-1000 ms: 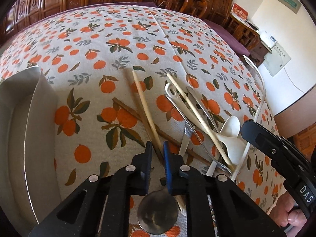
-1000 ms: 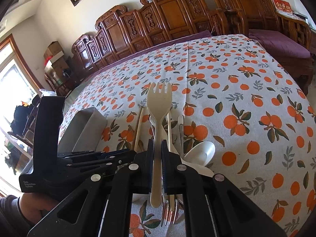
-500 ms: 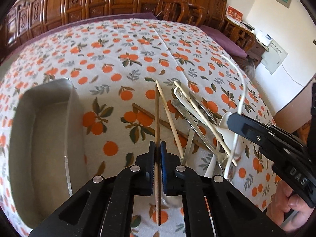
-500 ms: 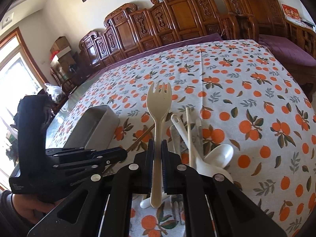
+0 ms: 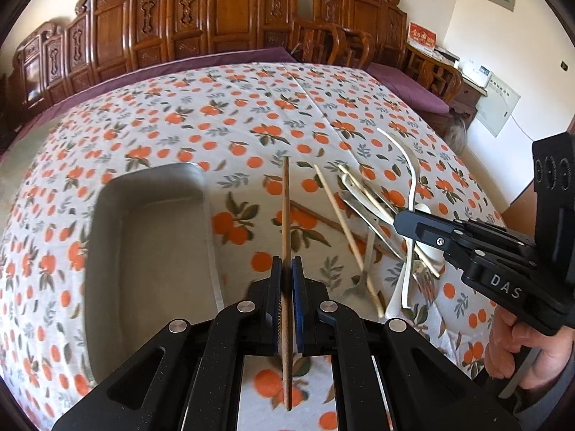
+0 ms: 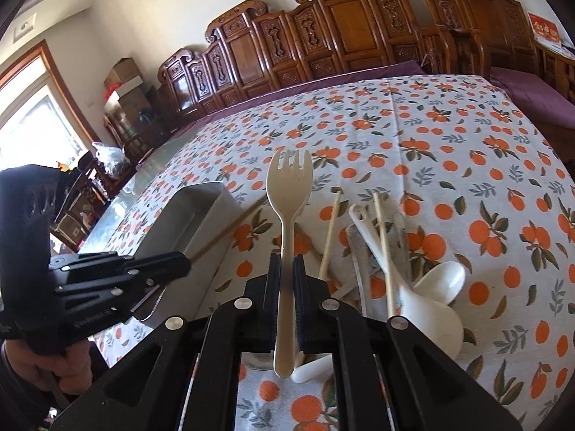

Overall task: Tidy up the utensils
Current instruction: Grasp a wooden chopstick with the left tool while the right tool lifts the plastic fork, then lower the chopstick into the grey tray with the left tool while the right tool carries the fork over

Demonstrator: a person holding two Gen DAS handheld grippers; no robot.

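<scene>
The left gripper (image 5: 286, 273) has its jaws squeezed tight on a brown chopstick (image 5: 285, 215). The stick runs straight up the middle of the left view, with its tip above the cloth and its back end poking out low in the frame. It looks thin, light and stiff, and probably smooth, so it could slide or spin in the grip. Holding it near the middle, as now, should keep it from tipping.

The right gripper (image 6: 286, 273) has its jaws shut on the handle of a white plastic fork (image 6: 288, 215). The prongs point up in the middle of the right view. The fork looks light and a bit bendy, and the thin handle is the best place to hold it.

The metal tray (image 5: 143, 251) sits on the left side of the left view, on the orange-print tablecloth (image 5: 251, 107). It looks like nothing is in it yet.

More things lie in a pile on the right side: pale chopsticks (image 5: 339, 212), white spoons (image 6: 436, 287) and a metal fork (image 5: 363, 269). They cross over each other, so pulling one out may drag the others.
</scene>
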